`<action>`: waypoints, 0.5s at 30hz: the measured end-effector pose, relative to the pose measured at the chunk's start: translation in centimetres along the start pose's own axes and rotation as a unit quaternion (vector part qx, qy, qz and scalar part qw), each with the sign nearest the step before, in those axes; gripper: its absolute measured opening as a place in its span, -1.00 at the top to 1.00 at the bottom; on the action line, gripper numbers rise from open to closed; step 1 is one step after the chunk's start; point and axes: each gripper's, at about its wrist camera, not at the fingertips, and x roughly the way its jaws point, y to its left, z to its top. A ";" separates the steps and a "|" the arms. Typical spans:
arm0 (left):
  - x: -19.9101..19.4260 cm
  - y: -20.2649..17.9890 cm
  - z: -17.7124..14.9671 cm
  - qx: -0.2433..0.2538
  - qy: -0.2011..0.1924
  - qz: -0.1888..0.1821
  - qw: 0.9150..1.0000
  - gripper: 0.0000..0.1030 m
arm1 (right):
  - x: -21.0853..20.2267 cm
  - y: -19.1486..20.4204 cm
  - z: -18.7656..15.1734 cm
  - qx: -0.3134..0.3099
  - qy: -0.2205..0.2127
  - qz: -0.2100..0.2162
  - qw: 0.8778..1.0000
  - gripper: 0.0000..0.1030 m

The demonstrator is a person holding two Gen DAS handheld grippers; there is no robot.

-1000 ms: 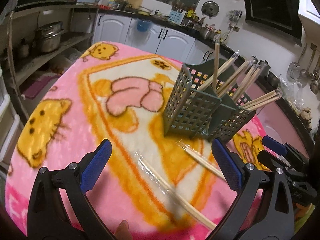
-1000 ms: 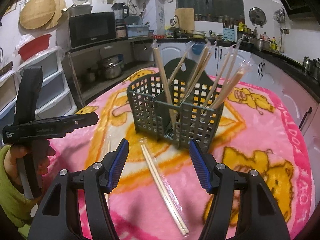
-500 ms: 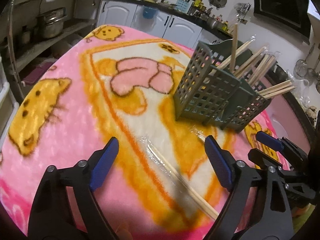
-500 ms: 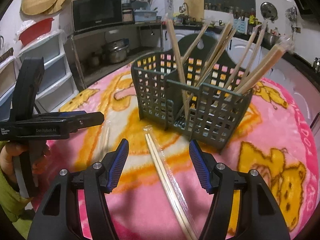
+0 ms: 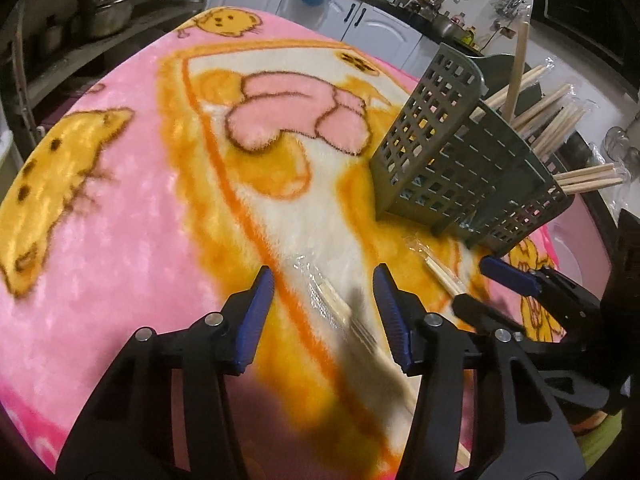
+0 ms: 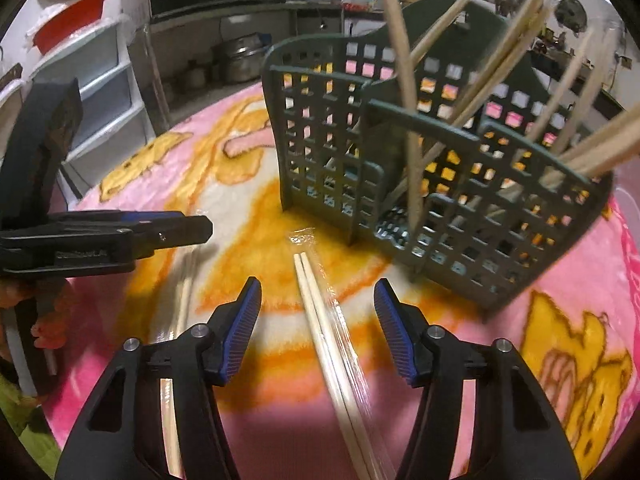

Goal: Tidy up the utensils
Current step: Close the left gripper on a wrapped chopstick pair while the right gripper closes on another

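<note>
We are closing in on two wrapped chopstick pairs at once, both lying on the pink cartoon blanket (image 5: 120,240) in front of the green utensil caddy (image 5: 452,152). Compared w/ a sec ago, both cameras are sitting lower and nearer the cloth, and the caddy is filling far more of the right wrist view, upper right of frame.

Left gripper (image 5: 324,316): its jaws are narrowing fast, from near full spread to roughly half. The left chopstick pair (image 5: 332,304), in clear wrap, is now running btwn the blue pads at lower centre of the left view. The pads are not yet pressing on it, so we are calling these jaws open, mid-squeeze.

Right gripper (image 6: 318,330): its jaws are easing in only slightly. The right chopstick pair (image 6: 320,312) is lying straight down the gap at lower centre of the right view, tips pointing up-frame toward the caddy's base, w/ clear space on both sides. Open too, nothing gripped.

Several pairs are already standing in the caddy's compartments (image 6: 480,168). We are judging these two as the last loose ones in view. Both picks are looking lined up; what is left is the final drop and pinch, then lifting into the caddy. The slick wrap may slip.
</note>
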 end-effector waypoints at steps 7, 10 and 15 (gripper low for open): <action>0.9 0.4 0.7 0.002 0.002 0.016 1.000 0.72 | 1.8 0.2 0.7 -0.013 0.016 -0.007 1.000 -0.03; 1.0 0.9 0.9 -0.008 0.002 0.006 1.000 0.82 | 2.5 0.5 1.1 -0.020 0.020 -0.012 1.000 -0.02; 0.9 1.4 0.9 -0.017 0.000 -0.004 1.000 0.92 | 3.5 1.0 1.9 -0.024 0.025 -0.019 0.999 0.07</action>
